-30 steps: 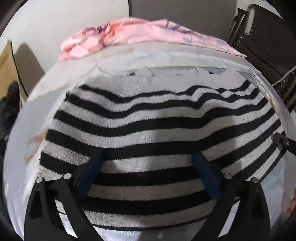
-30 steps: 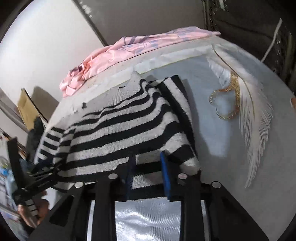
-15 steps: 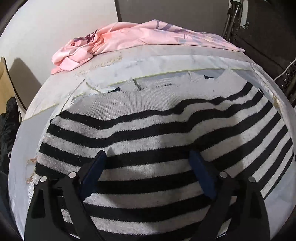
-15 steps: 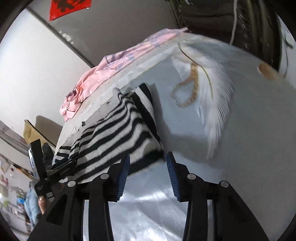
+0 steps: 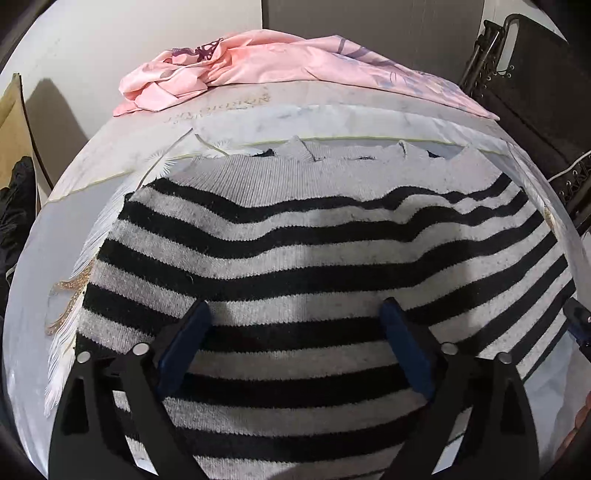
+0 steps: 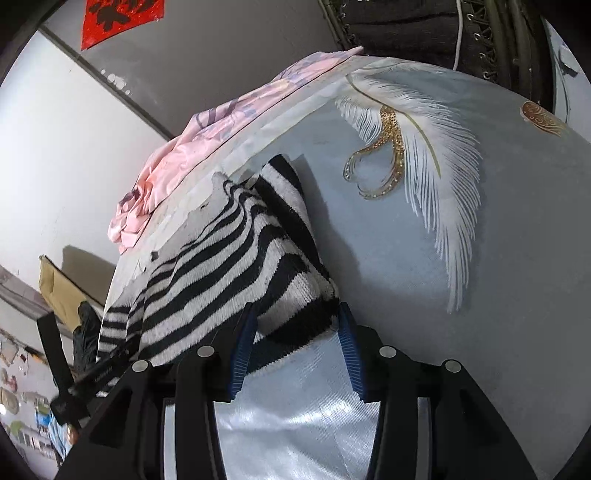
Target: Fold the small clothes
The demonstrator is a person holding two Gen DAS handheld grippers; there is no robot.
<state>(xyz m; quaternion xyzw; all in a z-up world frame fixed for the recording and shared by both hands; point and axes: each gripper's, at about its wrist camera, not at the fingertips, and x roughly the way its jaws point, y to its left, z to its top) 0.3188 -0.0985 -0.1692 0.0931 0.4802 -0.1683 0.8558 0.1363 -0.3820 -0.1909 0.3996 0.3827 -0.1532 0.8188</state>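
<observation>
Striped sweater (image 5: pixel 303 266): black and white knit, lying folded on the pale satin bedspread (image 6: pixel 517 258), its grey ribbed hem turned toward the far edge of the bed; in the right wrist view its folded right side (image 6: pixel 288 221) runs alongside the printed feather.

Left gripper (image 5: pixel 293 325): fingers spread wide apart, poised over the near part of the sweater, holding nothing (the blue pads (image 5: pixel 184 343) stand clear on either side of a broad band of stripes).

Right gripper (image 6: pixel 295 332): fingers parted, set at the near right corner of the sweater, the cloth's corner lying between them; whether either pad touches the knit I cannot tell, but they are not pinched on it.

Bedspread: silvery grey, printed with a white feather (image 6: pixel 436 166) bearing a gold curl; another feather print shows at the sweater's left side in the left wrist view (image 5: pixel 92 266).

Pink cloth (image 5: pixel 258 70): crumpled in a heap along the far edge of the bed, well apart from the sweater, against the wall.

Surroundings: a red paper decoration (image 6: pixel 118 18) on the wall, a dark folding frame (image 5: pixel 517 92) past the far right corner of the bed, and a cardboard sheet (image 5: pixel 11 122) leaning by the left edge.
</observation>
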